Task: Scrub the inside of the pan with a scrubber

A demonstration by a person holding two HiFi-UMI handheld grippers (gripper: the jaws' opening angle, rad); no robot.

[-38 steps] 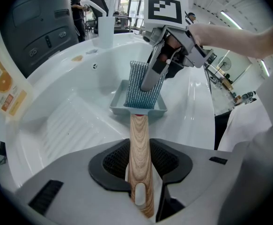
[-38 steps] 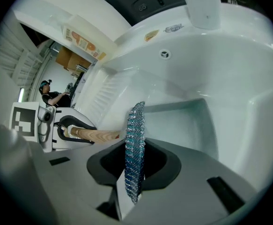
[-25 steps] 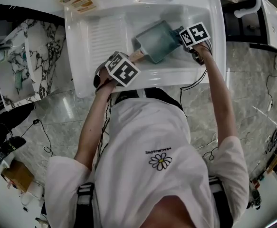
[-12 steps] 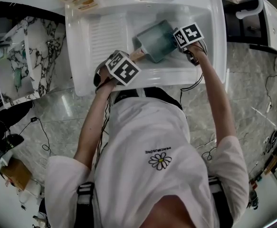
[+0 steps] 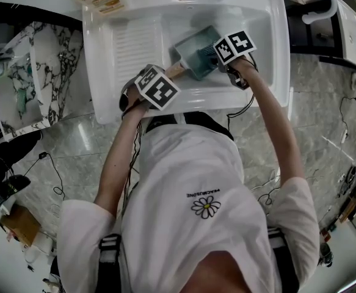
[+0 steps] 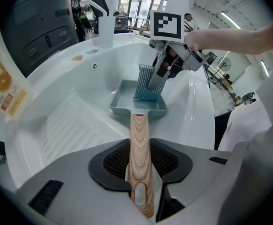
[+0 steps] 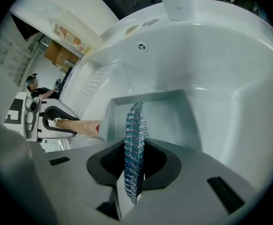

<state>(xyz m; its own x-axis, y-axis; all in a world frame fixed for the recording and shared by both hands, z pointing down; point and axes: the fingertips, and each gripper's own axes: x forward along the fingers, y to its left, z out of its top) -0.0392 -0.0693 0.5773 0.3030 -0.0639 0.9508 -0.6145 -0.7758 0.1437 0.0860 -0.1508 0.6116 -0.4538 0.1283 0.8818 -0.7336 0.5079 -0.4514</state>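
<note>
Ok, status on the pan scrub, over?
Left gripper shut on pan handle. Right gripper shut on scrubber, scrubber down inside pan. Pan sits in sink, nothing blocking.

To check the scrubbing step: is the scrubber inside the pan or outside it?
Inside: the left gripper view shows the scrubber standing between the walls of the pan.

one sink [image 5: 104, 96] holds one pan [image 5: 196, 50] with one wooden handle [image 6: 139, 144]. there is one scrubber [image 7: 135, 125] and one printed card [image 5: 101, 0]. there are two grippers: the left gripper [image 6: 140, 172] and the right gripper [image 7: 134, 172].
</note>
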